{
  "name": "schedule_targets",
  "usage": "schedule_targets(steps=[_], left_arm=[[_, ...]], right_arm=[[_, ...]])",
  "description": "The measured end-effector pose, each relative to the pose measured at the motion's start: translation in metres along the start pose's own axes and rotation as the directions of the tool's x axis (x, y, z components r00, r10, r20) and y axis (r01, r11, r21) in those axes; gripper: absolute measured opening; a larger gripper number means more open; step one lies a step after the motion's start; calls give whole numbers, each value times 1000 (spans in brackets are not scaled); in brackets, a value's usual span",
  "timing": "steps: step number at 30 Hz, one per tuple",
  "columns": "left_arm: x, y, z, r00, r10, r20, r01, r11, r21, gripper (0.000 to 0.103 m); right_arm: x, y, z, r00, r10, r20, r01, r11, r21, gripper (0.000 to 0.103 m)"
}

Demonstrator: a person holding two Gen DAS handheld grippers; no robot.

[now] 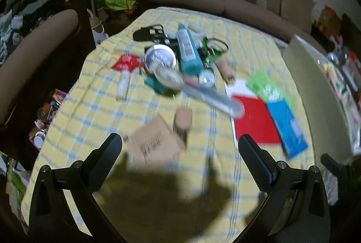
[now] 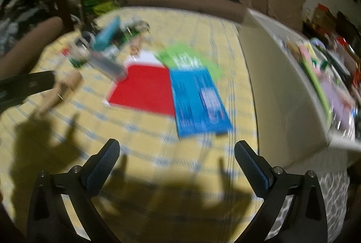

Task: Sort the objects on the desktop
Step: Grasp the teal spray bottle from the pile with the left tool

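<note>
Hovering above a yellow checked tablecloth [image 1: 94, 112], tilted downward, left gripper [image 1: 180, 148] with jaws spread wide and nothing between them; likewise right gripper [image 2: 177, 154], spread wide and empty over bare cloth. Scattered across the cloth, ahead of the left gripper: a brown cardboard packet [image 1: 155, 141] just beyond the fingertips, a small beige bottle [image 1: 183, 121] beside it, a clear tube [image 1: 214, 98] lying slantwise onto a red sheet [image 1: 252, 121]. Further back, heaped together: a teal bottle [image 1: 188, 51], a round silver tin [image 1: 160, 57], a red packet [image 1: 126, 62], a white tube [image 1: 123, 85], black cords and other small things too blurred to name. Lying right of the red sheet and overlapping it, a blue box [image 2: 199, 98] with a green box [image 2: 185, 58] behind it, both well ahead of the right gripper. Standing at the table's right edge, a pale bin [image 2: 282, 85] holding mixed clutter. Both views smeared by blur. Poking in at the left of the right-wrist view, one dark finger [image 2: 27, 85] of the left gripper.
</note>
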State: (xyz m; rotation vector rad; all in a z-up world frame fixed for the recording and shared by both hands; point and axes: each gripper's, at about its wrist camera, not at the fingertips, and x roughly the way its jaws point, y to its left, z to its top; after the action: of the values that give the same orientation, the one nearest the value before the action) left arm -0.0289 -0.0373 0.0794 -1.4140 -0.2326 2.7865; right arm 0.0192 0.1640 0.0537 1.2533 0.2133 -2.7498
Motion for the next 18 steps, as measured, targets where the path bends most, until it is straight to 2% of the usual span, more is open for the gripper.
schedule_targets(steps=[4, 6, 9, 11, 16, 18], left_arm=[[20, 0, 41, 999, -10, 32, 9, 1000, 29, 103], [42, -9, 64, 1000, 13, 16, -14, 997, 76, 102], [74, -25, 83, 999, 39, -9, -37, 989, 141, 86], [99, -34, 96, 998, 52, -35, -46, 985, 168, 69], [145, -40, 107, 991, 114, -72, -95, 970, 225, 67], [154, -41, 110, 991, 110, -75, -89, 967, 239, 55]], right_arm=[[-28, -11, 35, 990, 117, 78, -120, 993, 25, 102], [-32, -16, 49, 982, 164, 89, -168, 985, 41, 101], [-36, -23, 59, 968, 234, 89, -238, 970, 46, 97], [-33, -24, 61, 962, 262, 73, -265, 963, 38, 94], [-26, -28, 59, 950, 309, 52, -311, 949, 40, 92], [-23, -29, 60, 946, 321, 43, -323, 946, 42, 92]])
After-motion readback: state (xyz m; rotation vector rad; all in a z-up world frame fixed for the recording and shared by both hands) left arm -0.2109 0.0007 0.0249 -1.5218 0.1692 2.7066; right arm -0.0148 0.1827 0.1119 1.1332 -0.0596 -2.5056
